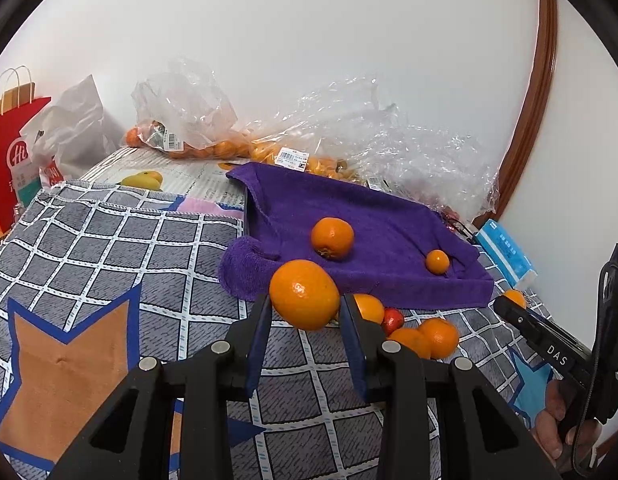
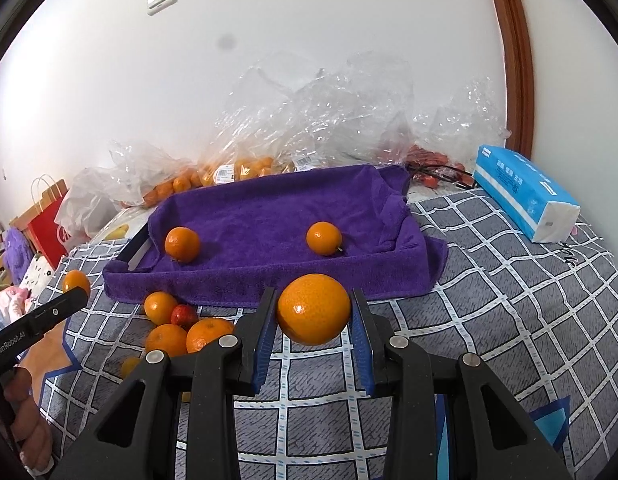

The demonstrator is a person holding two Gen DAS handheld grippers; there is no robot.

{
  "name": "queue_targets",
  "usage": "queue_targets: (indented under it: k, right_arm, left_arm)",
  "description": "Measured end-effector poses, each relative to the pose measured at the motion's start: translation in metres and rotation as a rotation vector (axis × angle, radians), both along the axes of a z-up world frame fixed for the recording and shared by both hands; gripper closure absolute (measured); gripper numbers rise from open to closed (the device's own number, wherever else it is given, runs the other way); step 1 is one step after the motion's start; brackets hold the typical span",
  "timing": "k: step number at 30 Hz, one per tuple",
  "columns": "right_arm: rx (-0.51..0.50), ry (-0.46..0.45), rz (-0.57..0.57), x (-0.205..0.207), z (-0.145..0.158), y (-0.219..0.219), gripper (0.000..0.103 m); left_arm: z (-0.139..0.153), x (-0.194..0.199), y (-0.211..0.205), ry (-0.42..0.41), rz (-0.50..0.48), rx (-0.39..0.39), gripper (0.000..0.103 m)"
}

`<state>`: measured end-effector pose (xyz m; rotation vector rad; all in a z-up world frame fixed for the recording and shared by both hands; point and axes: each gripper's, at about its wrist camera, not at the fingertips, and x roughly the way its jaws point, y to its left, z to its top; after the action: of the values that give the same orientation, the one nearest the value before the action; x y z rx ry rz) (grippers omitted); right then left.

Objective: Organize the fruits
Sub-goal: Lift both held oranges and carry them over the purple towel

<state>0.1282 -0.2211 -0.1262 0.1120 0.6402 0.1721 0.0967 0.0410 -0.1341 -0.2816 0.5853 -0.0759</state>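
My left gripper [image 1: 304, 305] is shut on a large orange [image 1: 304, 294], held just above the checked cloth in front of the purple-towel tray [image 1: 373, 208]. On the towel lie an orange [image 1: 332, 238] and a smaller one [image 1: 437, 261]. My right gripper [image 2: 313, 301] is shut on another orange [image 2: 313, 308], also in front of the tray [image 2: 269, 204], where two oranges [image 2: 182, 244] [image 2: 324, 238] rest. A loose pile of oranges [image 2: 167, 340] and a small red fruit [image 2: 184, 316] lies on the cloth between the two grippers.
Crumpled clear plastic bags [image 2: 309, 112] holding several small oranges [image 1: 213, 150] line the wall behind the tray. A blue tissue pack [image 2: 525, 196] lies at the right, and a red paper bag [image 1: 9, 160] stands at the far left. A wooden door frame [image 2: 517, 60] rises at the right.
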Motion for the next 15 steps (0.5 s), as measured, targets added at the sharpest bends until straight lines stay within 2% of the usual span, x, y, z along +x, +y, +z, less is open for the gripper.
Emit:
queue_targets:
  k: [4, 10, 12, 15]
  right_arm:
    - [-0.001, 0.018, -0.002, 0.003, -0.002, 0.000, 0.068]
    - [-0.010, 0.054, -0.037, 0.009, -0.002, -0.005, 0.068]
    - [0.015, 0.087, -0.039, 0.013, 0.001, -0.009, 0.068]
    - [0.015, 0.065, -0.048, 0.014, 0.015, -0.015, 0.068]
  left_arm:
    - [-0.001, 0.003, 0.002, 0.018, 0.009, -0.011, 0.070]
    - [0.003, 0.011, 0.012, 0.058, 0.021, -0.077, 0.070]
    - [0.012, 0.011, 0.013, 0.045, 0.027, -0.070, 0.070]
    - [0.027, 0.013, 0.010, 0.021, 0.030, -0.047, 0.070]
